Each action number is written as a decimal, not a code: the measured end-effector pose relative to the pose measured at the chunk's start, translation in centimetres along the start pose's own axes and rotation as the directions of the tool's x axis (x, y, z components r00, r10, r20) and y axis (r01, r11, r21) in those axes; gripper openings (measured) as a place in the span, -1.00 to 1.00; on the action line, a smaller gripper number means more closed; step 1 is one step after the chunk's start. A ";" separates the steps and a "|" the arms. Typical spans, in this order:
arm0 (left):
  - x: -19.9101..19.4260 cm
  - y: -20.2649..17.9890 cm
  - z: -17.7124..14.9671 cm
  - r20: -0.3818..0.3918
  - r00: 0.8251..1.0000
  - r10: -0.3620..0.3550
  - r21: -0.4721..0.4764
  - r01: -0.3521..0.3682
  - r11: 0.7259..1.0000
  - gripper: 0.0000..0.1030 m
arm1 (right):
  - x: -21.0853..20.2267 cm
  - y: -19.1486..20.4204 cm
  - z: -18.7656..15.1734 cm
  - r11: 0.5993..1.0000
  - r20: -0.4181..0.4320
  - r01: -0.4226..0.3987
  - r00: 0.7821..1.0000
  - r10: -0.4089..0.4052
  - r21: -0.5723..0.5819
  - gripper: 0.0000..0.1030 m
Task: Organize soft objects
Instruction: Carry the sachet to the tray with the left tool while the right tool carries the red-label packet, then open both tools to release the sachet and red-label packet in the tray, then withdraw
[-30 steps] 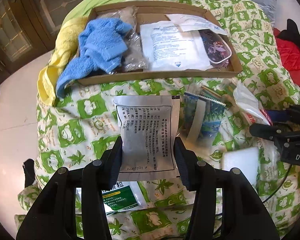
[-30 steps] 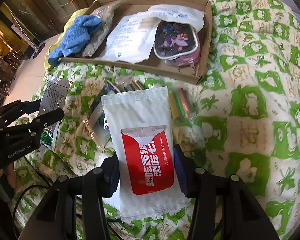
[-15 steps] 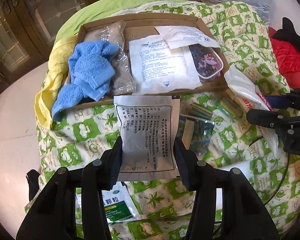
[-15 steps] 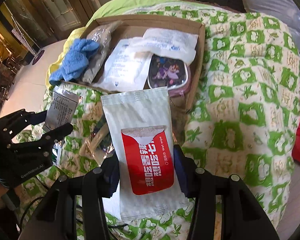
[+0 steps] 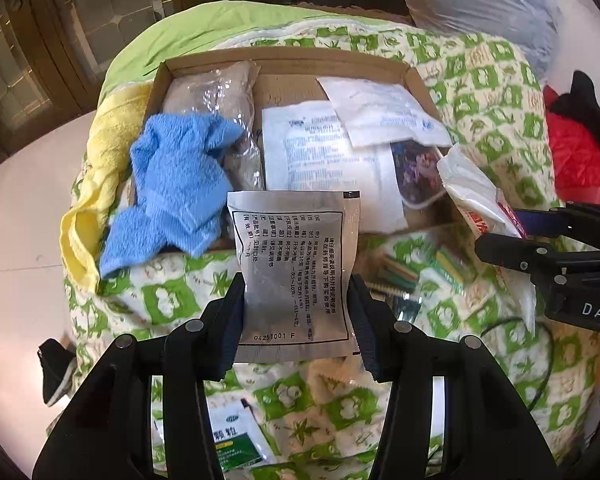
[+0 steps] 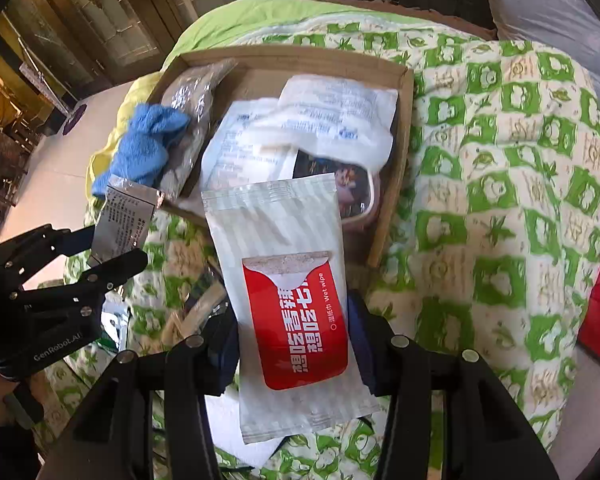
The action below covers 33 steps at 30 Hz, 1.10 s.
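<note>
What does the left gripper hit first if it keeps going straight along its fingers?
Probably the quilt just short of the box; the left gripper is shut on a sachet whose top edge overlaps the box's front wall. Depth unclear.

silver sachet (image 5: pixel 296 276): "04251001 F" at bottom. red-white pack (image 6: pixel 296 312): "Wet wipe". left gripper (image 6: pixel 112 264) body: "GenRobot.AI". right gripper (image 5: pixel 496 236) body: "DAS", rest cut off.

Bright daylight, pale floor (image 5: pixel 16 216) glaring at left, fisheye-bent dark corners — slight motion blur in right view
</note>
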<state>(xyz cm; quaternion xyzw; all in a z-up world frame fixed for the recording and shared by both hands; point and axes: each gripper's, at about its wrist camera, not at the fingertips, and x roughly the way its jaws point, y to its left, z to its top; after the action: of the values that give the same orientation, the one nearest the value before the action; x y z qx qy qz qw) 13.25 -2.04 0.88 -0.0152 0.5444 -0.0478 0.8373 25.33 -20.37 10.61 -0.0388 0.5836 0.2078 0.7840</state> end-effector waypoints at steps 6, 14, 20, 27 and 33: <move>0.8 0.5 2.5 0.001 1.000 -0.019 -0.037 0.019 0.999 -0.05 | -0.7 0.0 2.7 1.000 0.030 0.005 1.000 -0.005 0.008 -0.07; 2.7 1.0 5.3 0.001 1.000 -0.029 -0.057 0.029 0.998 -0.05 | 1.1 -0.5 7.5 0.999 0.007 0.006 1.000 -0.006 0.039 -0.06; 4.8 0.9 6.5 -0.021 0.999 -0.047 -0.089 0.045 0.995 -0.05 | 4.2 -0.9 11.1 0.999 -0.058 0.016 0.998 -0.013 0.051 -0.06; 6.3 0.6 6.8 -0.030 0.999 -0.027 -0.067 0.025 0.997 -0.05 | 6.9 0.6 13.8 0.998 -0.067 0.058 0.996 -0.056 0.030 -0.06; 6.9 0.8 7.7 -0.024 0.999 -0.027 -0.078 0.025 0.997 0.07 | 8.0 1.6 14.9 0.997 -0.052 0.072 0.996 -0.070 0.026 -0.02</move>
<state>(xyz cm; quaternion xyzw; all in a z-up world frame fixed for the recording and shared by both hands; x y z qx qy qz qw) 23.12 -2.16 -2.32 -0.0541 0.5560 -0.0378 0.8286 40.01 -12.16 8.18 -0.0539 0.6045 0.1707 0.7762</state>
